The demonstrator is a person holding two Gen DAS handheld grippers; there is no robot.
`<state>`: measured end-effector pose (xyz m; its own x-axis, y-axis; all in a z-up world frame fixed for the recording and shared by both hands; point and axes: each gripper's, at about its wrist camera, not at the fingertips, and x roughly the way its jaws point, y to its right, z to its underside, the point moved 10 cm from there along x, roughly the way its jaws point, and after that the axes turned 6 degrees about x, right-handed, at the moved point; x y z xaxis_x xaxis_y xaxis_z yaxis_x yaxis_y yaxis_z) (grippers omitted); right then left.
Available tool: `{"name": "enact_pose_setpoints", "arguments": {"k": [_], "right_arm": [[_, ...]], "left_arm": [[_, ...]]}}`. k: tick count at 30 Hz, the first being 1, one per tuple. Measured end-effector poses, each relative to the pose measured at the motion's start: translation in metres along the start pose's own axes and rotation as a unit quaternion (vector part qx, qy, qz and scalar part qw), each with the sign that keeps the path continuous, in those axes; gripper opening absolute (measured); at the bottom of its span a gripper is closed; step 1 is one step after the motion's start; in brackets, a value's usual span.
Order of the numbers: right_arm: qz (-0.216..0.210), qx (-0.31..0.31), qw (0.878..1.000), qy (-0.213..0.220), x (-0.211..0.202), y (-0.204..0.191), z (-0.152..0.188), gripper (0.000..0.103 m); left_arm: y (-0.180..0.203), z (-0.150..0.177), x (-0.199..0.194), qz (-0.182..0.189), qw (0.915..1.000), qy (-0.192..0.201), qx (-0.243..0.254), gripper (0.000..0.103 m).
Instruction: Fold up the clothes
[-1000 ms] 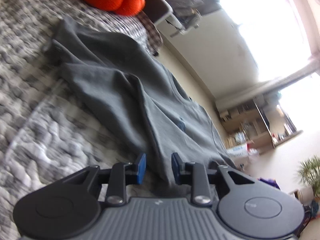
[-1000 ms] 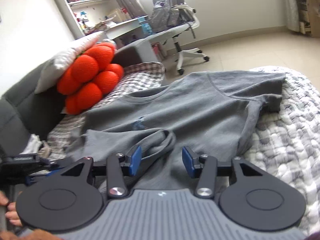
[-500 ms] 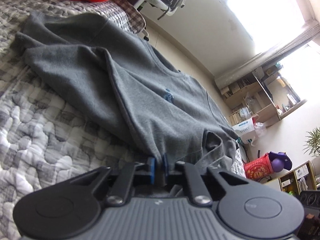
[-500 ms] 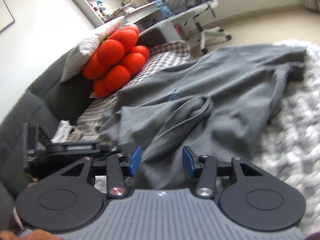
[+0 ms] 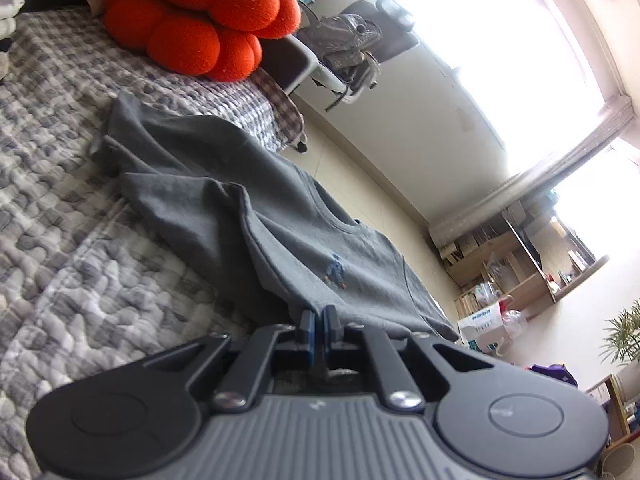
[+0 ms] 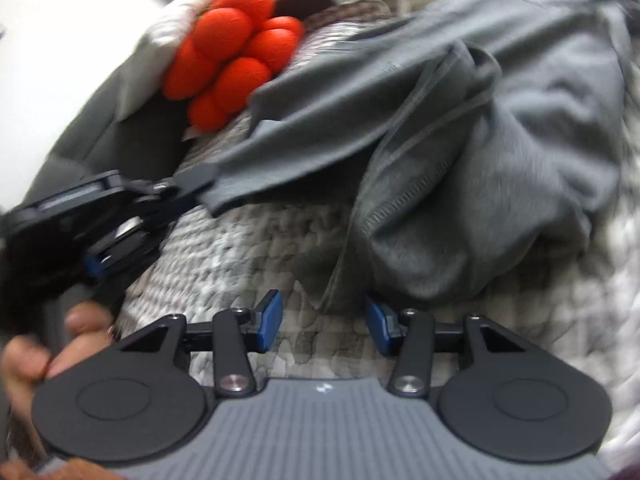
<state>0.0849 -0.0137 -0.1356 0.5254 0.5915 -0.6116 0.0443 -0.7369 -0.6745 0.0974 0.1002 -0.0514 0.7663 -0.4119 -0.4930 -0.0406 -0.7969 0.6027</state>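
A grey T-shirt (image 5: 224, 216) lies crumpled on the quilted bed, with a small blue logo on its chest. My left gripper (image 5: 318, 322) is shut on the shirt's near edge, and the cloth rises taut from its blue pads. The right wrist view shows that same left gripper (image 6: 198, 178) at the left, pinching a corner of the T-shirt (image 6: 500, 160). My right gripper (image 6: 325, 326) is open low over the quilt. A bunched fold of the shirt hangs just ahead of its fingers, with nothing pressed between the pads.
A grey-and-white quilt (image 5: 80, 272) covers the bed. An orange knotted cushion (image 5: 200, 20) and a pale pillow (image 6: 160, 40) lie at the head end. A person's hand (image 6: 60, 344) holds the left tool. Beyond the bed are an office chair (image 5: 352, 44), shelves and bare floor.
My left gripper has shut on the shirt's edge and lifted it a little. My right gripper has swung left and lower, toward the bunched fold, still open.
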Motion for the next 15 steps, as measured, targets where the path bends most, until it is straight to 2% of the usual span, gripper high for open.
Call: {"name": "enact_pose_setpoints", "arguments": {"k": [4,7,8,9,11,13,15], "right_arm": [[0.015,0.073,0.995,0.065,-0.001,0.002,0.0,0.05],[0.027,0.115,0.988,0.1,-0.002,0.008,0.0,0.038],[0.033,0.125,0.986,0.11,-0.003,0.011,-0.001,0.031],[0.046,0.118,0.985,0.119,-0.002,0.012,-0.001,0.02],[0.073,0.094,0.984,0.136,-0.004,0.015,-0.003,0.009],[0.091,0.054,0.984,0.144,-0.004,0.014,-0.004,0.002],[0.101,0.026,0.984,0.144,-0.005,0.015,-0.005,0.0]], "left_arm": [[-0.007,0.001,-0.003,-0.007,1.0,-0.001,-0.005,0.004],[-0.011,0.001,-0.008,-0.014,0.9999,0.002,-0.004,0.004],[-0.012,0.001,-0.01,-0.016,0.9999,0.004,-0.004,0.004],[-0.013,0.001,-0.012,-0.017,0.9998,0.006,-0.004,0.004],[-0.015,-0.001,-0.017,-0.02,0.9997,0.013,-0.004,0.004],[-0.017,-0.004,-0.022,-0.023,0.9995,0.02,-0.006,0.004],[-0.019,-0.007,-0.028,-0.024,0.9993,0.028,-0.012,0.003]]}}
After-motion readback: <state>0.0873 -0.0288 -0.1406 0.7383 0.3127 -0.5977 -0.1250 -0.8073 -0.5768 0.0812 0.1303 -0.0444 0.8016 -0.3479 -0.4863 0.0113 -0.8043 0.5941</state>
